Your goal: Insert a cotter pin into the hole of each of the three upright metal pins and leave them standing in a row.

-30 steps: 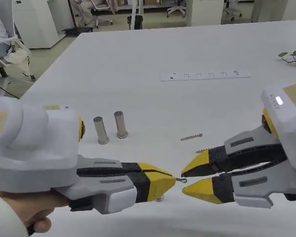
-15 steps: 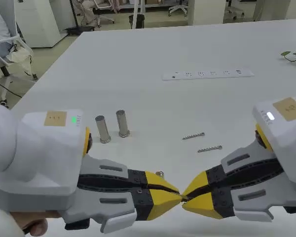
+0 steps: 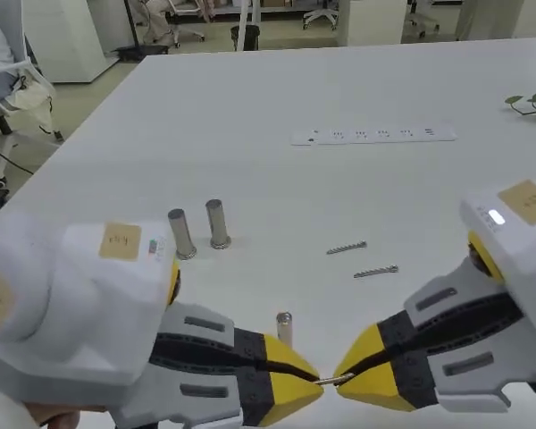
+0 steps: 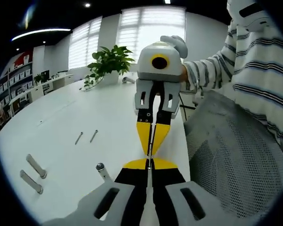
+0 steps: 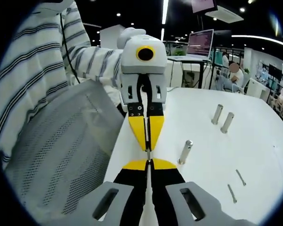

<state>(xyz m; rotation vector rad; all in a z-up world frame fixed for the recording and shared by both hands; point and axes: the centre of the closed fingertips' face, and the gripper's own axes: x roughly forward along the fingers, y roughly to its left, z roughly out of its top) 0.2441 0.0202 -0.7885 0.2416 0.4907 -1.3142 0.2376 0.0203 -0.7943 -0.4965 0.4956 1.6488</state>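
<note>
White workbench [image 3: 250, 134], lower centre: we hold the left gripper [image 3: 313, 390] and right gripper [image 3: 342, 380] closed tip to tip, each pinching the cotter pin [image 3: 329, 381], which lies horizontal. The nearest upright metal pin [image 3: 284, 327] stands just above-left, nearer the left gripper.

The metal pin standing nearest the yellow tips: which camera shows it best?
The right gripper view: the nearest metal pin stands whole, cap to base. The head view shows it with its foot hidden behind the left gripper; the left gripper view shows it small and leaning.
</note>
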